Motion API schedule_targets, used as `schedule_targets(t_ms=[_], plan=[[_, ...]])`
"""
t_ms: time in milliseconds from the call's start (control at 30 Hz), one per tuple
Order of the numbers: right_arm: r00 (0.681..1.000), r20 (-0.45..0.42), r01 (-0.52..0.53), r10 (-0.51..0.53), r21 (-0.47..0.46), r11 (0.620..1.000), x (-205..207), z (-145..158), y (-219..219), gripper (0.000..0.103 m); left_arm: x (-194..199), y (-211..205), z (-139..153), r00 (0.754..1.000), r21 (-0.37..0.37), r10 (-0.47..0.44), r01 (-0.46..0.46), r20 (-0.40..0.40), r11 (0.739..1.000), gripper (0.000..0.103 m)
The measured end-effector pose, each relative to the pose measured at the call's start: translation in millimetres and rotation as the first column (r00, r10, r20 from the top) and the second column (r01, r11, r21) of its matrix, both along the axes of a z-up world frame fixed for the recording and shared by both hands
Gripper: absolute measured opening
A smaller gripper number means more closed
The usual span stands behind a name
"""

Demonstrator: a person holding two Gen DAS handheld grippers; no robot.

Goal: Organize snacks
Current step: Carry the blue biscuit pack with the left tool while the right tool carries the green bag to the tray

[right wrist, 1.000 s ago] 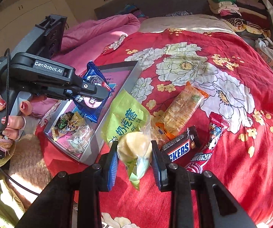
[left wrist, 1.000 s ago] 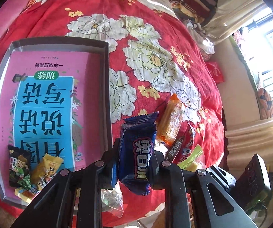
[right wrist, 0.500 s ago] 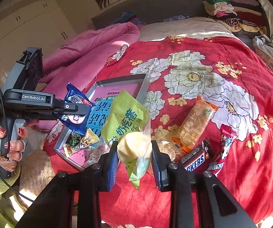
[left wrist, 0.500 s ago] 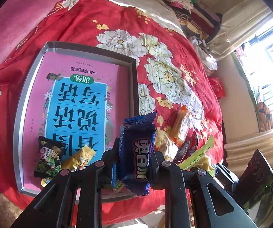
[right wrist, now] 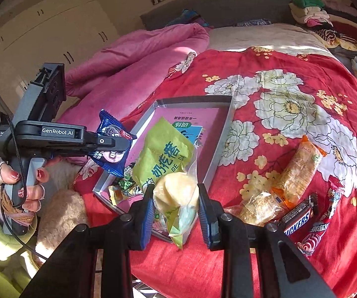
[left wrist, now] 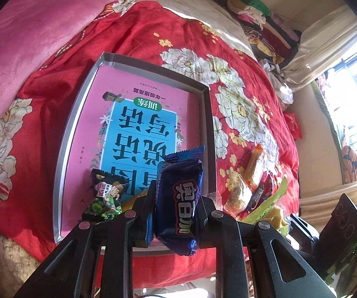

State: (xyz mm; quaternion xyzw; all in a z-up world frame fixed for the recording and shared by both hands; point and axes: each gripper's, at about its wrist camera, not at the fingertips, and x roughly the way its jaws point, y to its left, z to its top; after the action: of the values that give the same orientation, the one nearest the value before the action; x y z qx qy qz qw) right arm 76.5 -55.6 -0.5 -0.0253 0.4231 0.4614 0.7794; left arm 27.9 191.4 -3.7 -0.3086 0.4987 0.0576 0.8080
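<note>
Above the near end of the grey tray (left wrist: 209,124), the left gripper (left wrist: 176,213) is pinching a dark blue cookie packet (left wrist: 178,198) upright, its jaws clamped on the wrapper's sides. Just right of the tray's near corner, the right gripper (right wrist: 176,207) is squeezing a green and clear bag of pale round wafers (right wrist: 171,171), its jaws pressed against both sides of the bag. A pink and blue book (left wrist: 141,121) is lying flat inside the tray, and a black pea snack pack (left wrist: 105,195) is sitting on the book's near end. Right of the tray, a long orange cracker pack (right wrist: 299,171), a Snickers bar (right wrist: 300,219) and a red striped candy pack (right wrist: 327,213) are resting on the red floral bedspread (right wrist: 290,79). Left of the tray, a person's hand (right wrist: 27,188) is gripping the left gripper's handle.
</note>
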Motion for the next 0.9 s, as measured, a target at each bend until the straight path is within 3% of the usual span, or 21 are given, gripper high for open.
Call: schedule_targets(t_ms=[500,900], plan=[[0.996,-0.006,-0.094,0.094,-0.054,0.994,-19.0,-4.4,43.3,0.032,-25.4,32.1,-13.3,0.999,-0.021,0.053,-0.053,-0.005,0.998,0.024],[0.986,-0.016,-0.169,0.168,-0.096,0.981,-29.9,-15.7,73.0,0.032,-38.6,52.4,-28.2,0.993,0.054,0.108,-0.105,-0.051,0.993,0.024]])
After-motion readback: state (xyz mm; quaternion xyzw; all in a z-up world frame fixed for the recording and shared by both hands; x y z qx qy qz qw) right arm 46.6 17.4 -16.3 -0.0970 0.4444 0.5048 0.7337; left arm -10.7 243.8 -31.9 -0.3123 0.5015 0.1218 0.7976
